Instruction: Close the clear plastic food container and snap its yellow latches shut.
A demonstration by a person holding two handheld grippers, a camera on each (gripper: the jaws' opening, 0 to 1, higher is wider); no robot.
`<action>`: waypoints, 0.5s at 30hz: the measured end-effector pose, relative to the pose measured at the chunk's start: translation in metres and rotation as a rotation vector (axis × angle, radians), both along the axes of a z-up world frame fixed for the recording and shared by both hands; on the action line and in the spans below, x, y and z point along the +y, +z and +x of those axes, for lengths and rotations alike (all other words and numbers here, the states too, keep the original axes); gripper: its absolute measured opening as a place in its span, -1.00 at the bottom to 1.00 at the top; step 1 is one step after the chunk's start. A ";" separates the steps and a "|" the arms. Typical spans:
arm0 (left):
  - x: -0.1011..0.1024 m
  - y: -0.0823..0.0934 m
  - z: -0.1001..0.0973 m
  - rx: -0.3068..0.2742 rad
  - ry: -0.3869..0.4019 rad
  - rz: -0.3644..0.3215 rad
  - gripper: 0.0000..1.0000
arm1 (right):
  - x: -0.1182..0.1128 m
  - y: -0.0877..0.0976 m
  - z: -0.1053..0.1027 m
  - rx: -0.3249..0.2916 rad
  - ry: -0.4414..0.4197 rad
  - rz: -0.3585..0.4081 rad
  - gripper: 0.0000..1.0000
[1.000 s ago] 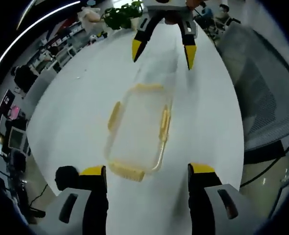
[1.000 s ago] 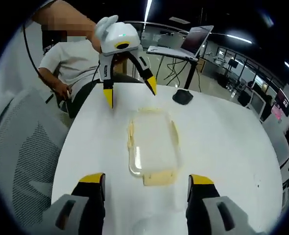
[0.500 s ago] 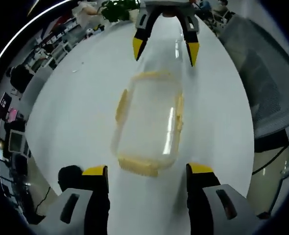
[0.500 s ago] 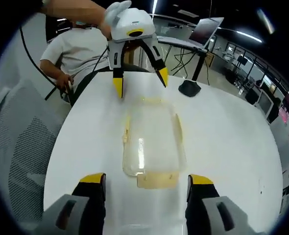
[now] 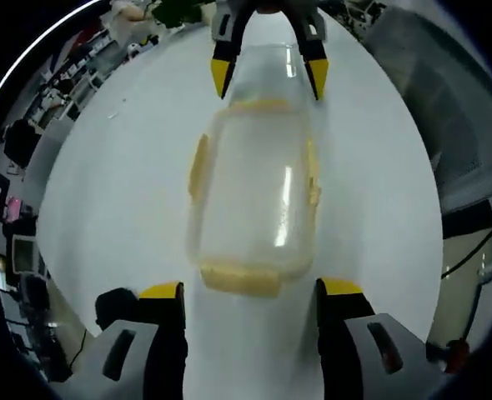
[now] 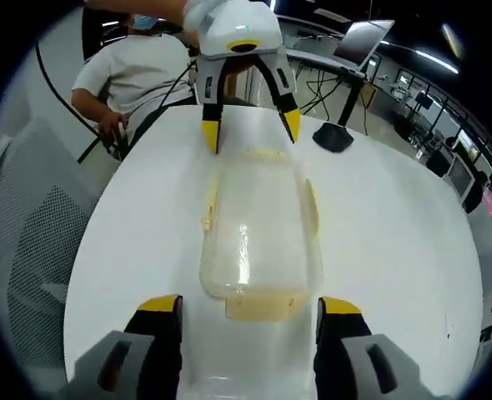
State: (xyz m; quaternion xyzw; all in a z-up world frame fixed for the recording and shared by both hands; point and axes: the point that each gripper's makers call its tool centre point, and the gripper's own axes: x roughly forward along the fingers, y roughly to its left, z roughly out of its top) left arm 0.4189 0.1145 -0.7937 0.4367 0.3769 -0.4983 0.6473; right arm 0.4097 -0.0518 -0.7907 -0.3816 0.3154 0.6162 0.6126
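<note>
While the clear plastic food container (image 5: 254, 196) lies flat on the white round surface (image 5: 112, 192), both claws face it from opposite ends with their jaws spread wide and nothing between them. In the left gripper view, the left claw (image 5: 248, 292) shows its two yellow-tipped black jaws at the near edge, standing either side of the container's near short end, where a pale yellow latch (image 5: 240, 280) lies just ahead of the tips. At the far end the right claw (image 5: 268, 73) comes in, its yellow tips apart and close to the container's far corners; whether they touch the plastic cannot be told. Yellow latches also run along the container's left (image 5: 199, 165) and right (image 5: 313, 182) long sides.

In the right gripper view, the same container (image 6: 261, 229) sits lengthwise between the claws. The right claw (image 6: 248, 304) brackets the near short end, where a yellow latch (image 6: 264, 306) sticks out flat on the surface between the jaw tips. The left claw (image 6: 250, 127), with its white housing, hangs over the far end, jaws parted. A grey mesh office chair (image 6: 29, 250) stands to the left of the surface, a seated person in a white shirt (image 6: 125, 79) is beyond its far edge, and a black stand carrying a laptop (image 6: 336, 133) rests on the far right.
</note>
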 end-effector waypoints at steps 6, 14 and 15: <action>0.002 -0.001 0.010 -0.013 -0.017 0.013 0.20 | 0.000 -0.008 0.005 0.003 -0.001 -0.034 0.24; -0.002 0.000 0.019 -0.021 -0.054 0.001 0.16 | 0.001 -0.014 0.009 0.011 0.008 -0.051 0.22; -0.002 0.000 0.019 -0.018 -0.053 0.003 0.14 | 0.000 -0.014 0.009 0.013 0.010 -0.054 0.21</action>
